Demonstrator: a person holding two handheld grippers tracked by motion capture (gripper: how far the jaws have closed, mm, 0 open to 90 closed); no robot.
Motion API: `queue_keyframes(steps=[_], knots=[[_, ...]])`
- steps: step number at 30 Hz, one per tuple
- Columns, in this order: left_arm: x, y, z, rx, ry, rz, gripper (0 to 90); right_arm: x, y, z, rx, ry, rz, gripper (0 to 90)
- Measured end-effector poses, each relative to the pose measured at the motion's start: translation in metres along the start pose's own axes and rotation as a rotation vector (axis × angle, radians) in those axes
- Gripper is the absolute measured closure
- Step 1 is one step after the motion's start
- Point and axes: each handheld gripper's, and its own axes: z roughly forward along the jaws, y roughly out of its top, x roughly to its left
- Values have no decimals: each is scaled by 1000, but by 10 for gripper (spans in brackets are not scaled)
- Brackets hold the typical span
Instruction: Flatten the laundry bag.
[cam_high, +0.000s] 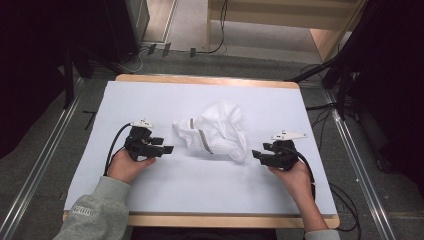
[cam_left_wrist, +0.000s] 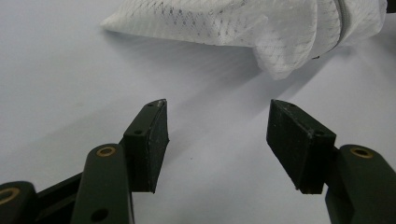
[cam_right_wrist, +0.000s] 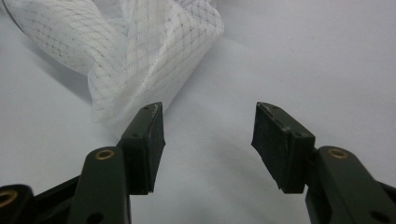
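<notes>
Grippers flanked a crumpled white mesh bag (cam_high: 217, 131) at the middle of a table covered in a pale sheet (cam_high: 200, 195), each tool held in one of a person's hands and neither yet touching the fabric. The left gripper (cam_high: 167, 149) lay just beside the bag's near-left corner, its jaws spread apart with nothing between them — the left gripper view showed bare sheet in the gap and the bag's netting (cam_left_wrist: 261, 28), with a grey zip line, a little way ahead. The right gripper (cam_high: 256, 154) sat near the bag's right-hand tip, likewise released; in the right gripper view a fold of mesh (cam_right_wrist: 135, 60) hung close beside one pad (cam_right_wrist: 154, 140), apart from it as far as could be told. By the look of it, the work stood at the approach, with no grasp made on either side. The next move would likely call for each tool to ease forward and low, so that a single edge of the limp netting — not a bunched wad — slid between the pads before they closed.
</notes>
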Motion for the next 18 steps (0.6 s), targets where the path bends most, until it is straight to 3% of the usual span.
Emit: queue_keyframes(steps=[18], knots=[[-7,0,6,15,-40,43,308,2,-1,-2,19,-2,17,422]])
